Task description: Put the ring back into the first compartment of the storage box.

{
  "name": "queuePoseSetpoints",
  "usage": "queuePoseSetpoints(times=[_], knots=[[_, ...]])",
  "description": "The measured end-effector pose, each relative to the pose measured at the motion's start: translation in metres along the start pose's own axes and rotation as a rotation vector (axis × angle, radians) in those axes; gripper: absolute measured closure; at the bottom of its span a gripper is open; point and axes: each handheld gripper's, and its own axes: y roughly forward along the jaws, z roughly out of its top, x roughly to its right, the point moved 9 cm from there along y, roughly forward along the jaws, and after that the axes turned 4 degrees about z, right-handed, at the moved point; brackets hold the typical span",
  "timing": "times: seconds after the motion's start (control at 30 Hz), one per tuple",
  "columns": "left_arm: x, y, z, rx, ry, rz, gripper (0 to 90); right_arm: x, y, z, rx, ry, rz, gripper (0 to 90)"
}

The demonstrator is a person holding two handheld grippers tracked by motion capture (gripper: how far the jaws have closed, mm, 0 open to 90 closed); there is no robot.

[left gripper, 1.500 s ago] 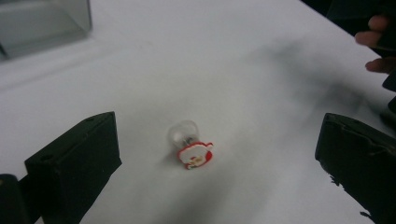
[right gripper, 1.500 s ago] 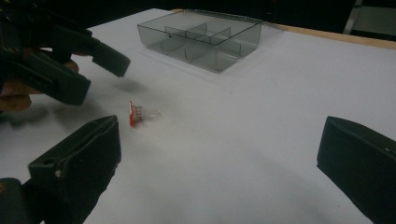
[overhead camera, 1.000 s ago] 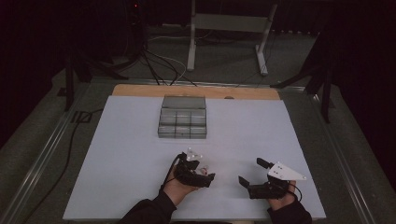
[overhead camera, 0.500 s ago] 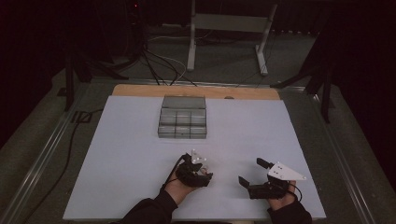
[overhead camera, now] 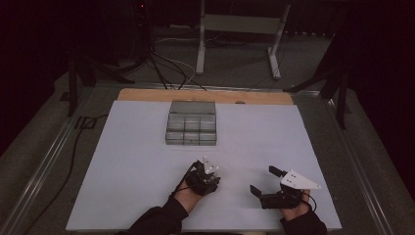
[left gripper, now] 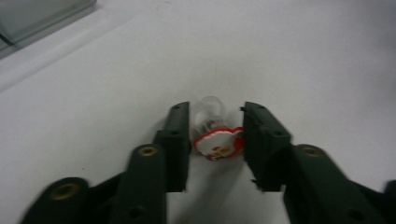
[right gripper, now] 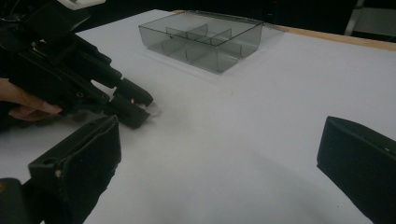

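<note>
A small red-and-white figure with a clear bulb on top (left gripper: 218,145) lies on the white table sheet. My left gripper (left gripper: 216,114) has its two black jaws closed in on either side of it, pads against its rim. In the high view the left gripper (overhead camera: 209,169) sits near the middle of the table's front half, pointing away from the person. My right gripper (overhead camera: 264,179) rests to its right near the front edge, wide open with nothing between its jaws (right gripper: 219,140). From the right gripper view, the left gripper (right gripper: 135,109) shows low on the sheet.
A smoky clear box with several compartments (overhead camera: 191,142) stands at the back middle of the sheet, its wall (right gripper: 219,58) seen from the right gripper view. A wooden strip (overhead camera: 205,96) edges the table's far side. Cables and a stand lie on the floor beyond.
My left gripper has shifted slightly to the right and forward over the sheet. The right gripper has stayed where it was.
</note>
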Motion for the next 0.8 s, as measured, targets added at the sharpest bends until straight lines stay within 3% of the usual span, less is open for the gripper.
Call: queuePoseSetpoints(times=[0.63, 0.8], knots=[[-0.0016, -0.0010, 0.0009, 0.002, 0.007, -0.041, 72.0, 0.0004, 0.0001, -0.0001, 0.002, 0.002, 0.000, 0.0], [0.0013, -0.0035, 0.0026, 0.009, 0.032, -0.039, 72.3, 0.0007, -0.0001, 0.0002, 0.004, 0.004, 0.001, 0.0]])
